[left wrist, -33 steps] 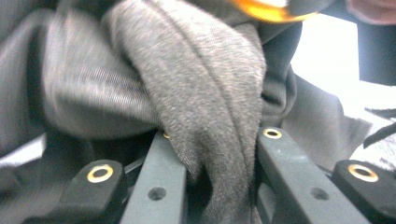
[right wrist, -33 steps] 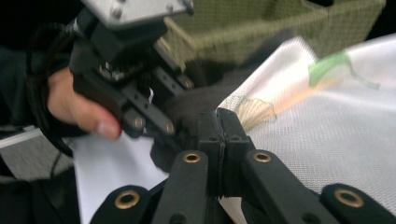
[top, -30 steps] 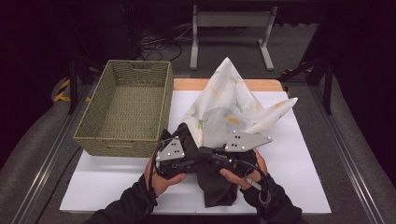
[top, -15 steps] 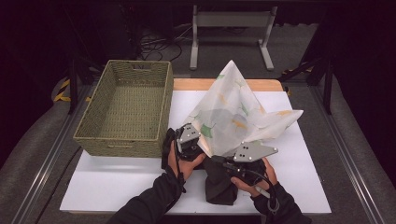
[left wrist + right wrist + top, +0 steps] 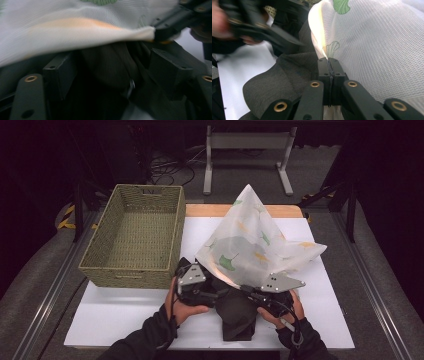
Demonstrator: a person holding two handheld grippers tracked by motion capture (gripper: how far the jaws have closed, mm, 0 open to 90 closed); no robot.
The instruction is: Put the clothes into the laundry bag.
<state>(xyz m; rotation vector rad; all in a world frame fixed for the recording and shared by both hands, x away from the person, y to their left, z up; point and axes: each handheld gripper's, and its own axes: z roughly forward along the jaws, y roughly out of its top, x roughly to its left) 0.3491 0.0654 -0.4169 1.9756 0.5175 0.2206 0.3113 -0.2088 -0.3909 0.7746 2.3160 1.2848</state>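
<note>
2 grippers noted: left gripper jaws just opened off the dark garment; right gripper clamps the mesh bag. We judge loading unfinished.

Leaving bare white table open at front left and along the right edge. Blocking the left side with the woven basket. Crowding the middle with the raised mesh bag and dark cloth, touching each other.

Dark room; grey floor; metal stand behind white table; cables on floor.
</note>
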